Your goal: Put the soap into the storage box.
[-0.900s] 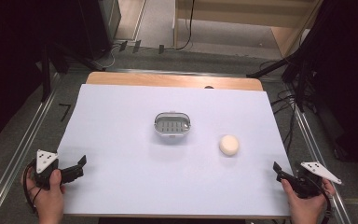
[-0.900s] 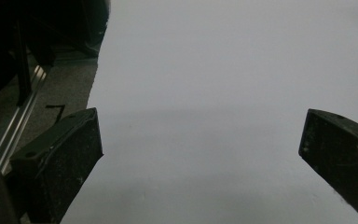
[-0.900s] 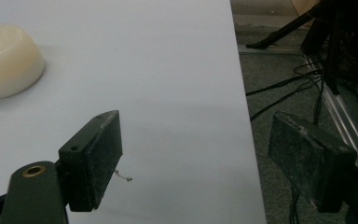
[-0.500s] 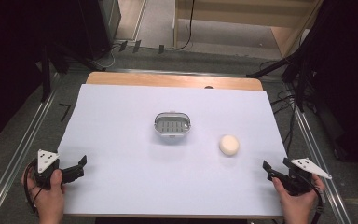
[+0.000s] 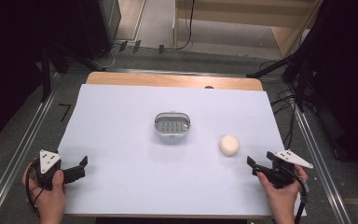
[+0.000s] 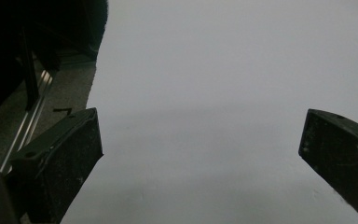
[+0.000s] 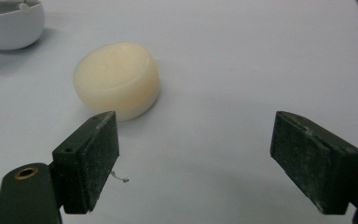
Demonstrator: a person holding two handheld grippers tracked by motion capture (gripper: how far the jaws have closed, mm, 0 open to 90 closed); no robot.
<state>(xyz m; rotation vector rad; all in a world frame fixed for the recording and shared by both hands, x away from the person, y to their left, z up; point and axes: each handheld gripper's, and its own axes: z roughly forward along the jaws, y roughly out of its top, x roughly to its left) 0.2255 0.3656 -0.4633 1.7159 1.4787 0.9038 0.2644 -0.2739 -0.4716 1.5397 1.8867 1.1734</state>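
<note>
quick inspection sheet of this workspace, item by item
surface: white sheet on a wooden table, flat
job's things: round cream soap lying right of a small grey soap dish, apart from it
clutter: nothing seen
grippers: left gripper open at the near left corner; right gripper open, just short of the soap
cables: black cables on the floor right of the table
surroundings: grey floor, metal rails, wooden furniture behind

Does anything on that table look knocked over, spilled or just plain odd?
Nothing stands out. The soap dish sits level mid-table, and the pale round soap lies whole beside it, not touching it. The white table cover looks clean. Both the left claw and the right claw are open and hold nothing.
</note>
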